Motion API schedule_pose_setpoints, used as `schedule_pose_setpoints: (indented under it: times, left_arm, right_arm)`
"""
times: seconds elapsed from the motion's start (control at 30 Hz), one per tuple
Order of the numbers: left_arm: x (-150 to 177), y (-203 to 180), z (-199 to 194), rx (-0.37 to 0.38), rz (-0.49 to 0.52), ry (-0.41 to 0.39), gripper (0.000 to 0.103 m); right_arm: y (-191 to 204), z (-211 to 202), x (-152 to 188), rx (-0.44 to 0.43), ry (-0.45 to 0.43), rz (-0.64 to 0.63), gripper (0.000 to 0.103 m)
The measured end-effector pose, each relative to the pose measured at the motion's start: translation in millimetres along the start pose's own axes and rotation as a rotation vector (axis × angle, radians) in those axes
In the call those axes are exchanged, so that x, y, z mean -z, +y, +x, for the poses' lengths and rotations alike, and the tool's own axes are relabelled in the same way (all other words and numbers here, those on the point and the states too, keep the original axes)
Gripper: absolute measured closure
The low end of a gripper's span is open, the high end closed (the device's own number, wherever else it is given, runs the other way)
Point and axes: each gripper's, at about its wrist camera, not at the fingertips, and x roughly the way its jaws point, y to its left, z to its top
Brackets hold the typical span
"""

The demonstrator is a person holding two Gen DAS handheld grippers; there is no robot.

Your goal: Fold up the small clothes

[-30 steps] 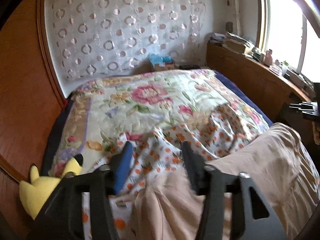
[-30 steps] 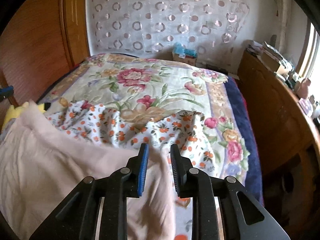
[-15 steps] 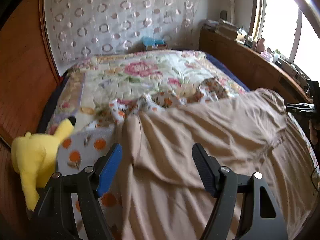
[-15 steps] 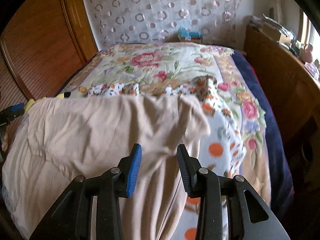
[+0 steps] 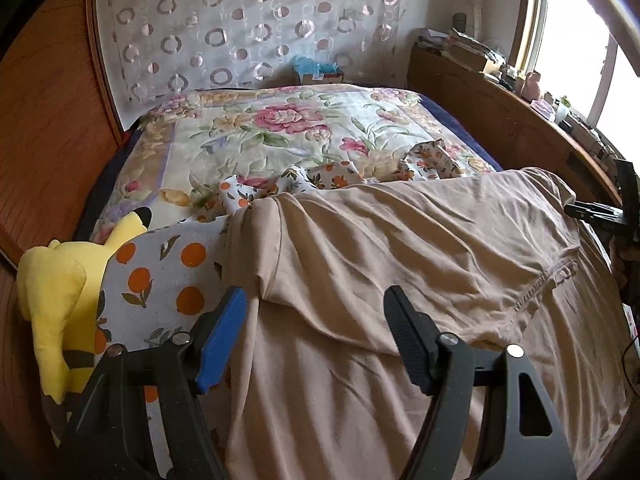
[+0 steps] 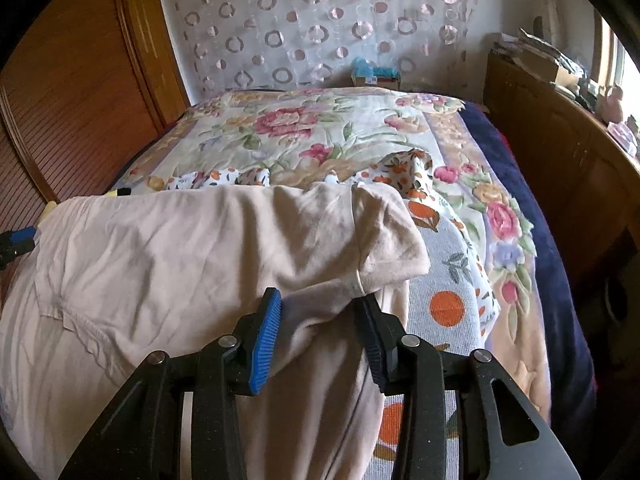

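A beige garment (image 5: 400,240) lies spread on the bed, its far half folded over the near half, with a stitched hem (image 5: 544,284) on top. My left gripper (image 5: 316,300) hovers over the garment's left fold; its jaws stand wide, closing a little, and the pads are clear of the cloth. In the right wrist view the same garment (image 6: 200,240) fills the left. My right gripper (image 6: 320,300) is opening, with a bunched corner of the fold between its jaws and not pinched. Each gripper shows at the other view's edge: right gripper (image 5: 596,214), left gripper (image 6: 16,240).
A white cloth with orange dots (image 5: 168,272) lies under the garment on a floral quilt (image 5: 280,128). A yellow plush toy (image 5: 52,288) sits at the bed's left edge. A small floral cloth (image 5: 328,178) is crumpled beyond the fold. A cluttered wooden shelf (image 5: 500,108) runs along the right.
A second ago both grippers held the garment's edge up near the lenses. The edge has since been laid down over the near half, both grippers let go, and their jaws widened.
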Motion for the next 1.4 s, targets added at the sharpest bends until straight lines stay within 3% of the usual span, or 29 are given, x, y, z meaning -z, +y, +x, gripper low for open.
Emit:
schedule_pose_setpoints:
  times: [0.13, 0.33, 0.4, 0.57, 1.1, 1.17, 1.2, 1.23, 1.37, 1.4]
  left_arm:
    - [-3.2, 1.1, 6.3, -0.007, -0.006, 0.011, 0.048]
    - [-1.6, 7.1, 15.3, 0.000, -0.043, 0.054, 0.056]
    - [-0.3, 5.5, 14.7, 0.020, -0.044, 0.065, 0.058]
    - [2.4, 3.3, 16.6, 0.012, -0.055, 0.086, 0.058]
    - [-14.2, 19.0, 31.6, -0.024, -0.071, 0.038, 0.059]
    - [-13.9, 16.6, 32.3, -0.044, -0.054, 0.033, 0.073]
    - [-14.5, 15.1, 32.7, -0.047, -0.042, 0.034, 0.087]
    - [-14.8, 14.4, 31.9, -0.041, -0.038, 0.032, 0.095]
    - [-18.0, 10.7, 23.0, -0.044, -0.010, 0.005, 0.097]
    - [-19.0, 10.2, 19.9, -0.043, -0.009, -0.007, 0.097]
  right_arm:
    - [1.3, 4.7, 3.0, 0.002, -0.003, -0.003, 0.062]
    - [1.0, 2.9, 9.3, 0.023, -0.001, -0.023, 0.062]
    - [16.8, 29.7, 8.3, 0.039, 0.003, -0.040, 0.061]
    - [25.3, 46.2, 2.7, 0.047, 0.003, -0.050, 0.061]
    - [21.1, 50.6, 2.9, 0.045, -0.002, -0.054, 0.060]
    - [20.7, 51.0, 3.0, 0.044, -0.004, -0.054, 0.060]
    - [20.8, 50.9, 3.3, 0.045, -0.004, -0.054, 0.060]
    - [21.0, 50.8, 3.5, 0.048, -0.005, -0.054, 0.060]
    - [19.5, 56.2, 0.9, 0.053, -0.003, -0.060, 0.060]
    - [19.6, 57.0, -0.4, 0.051, 0.002, -0.058, 0.067]
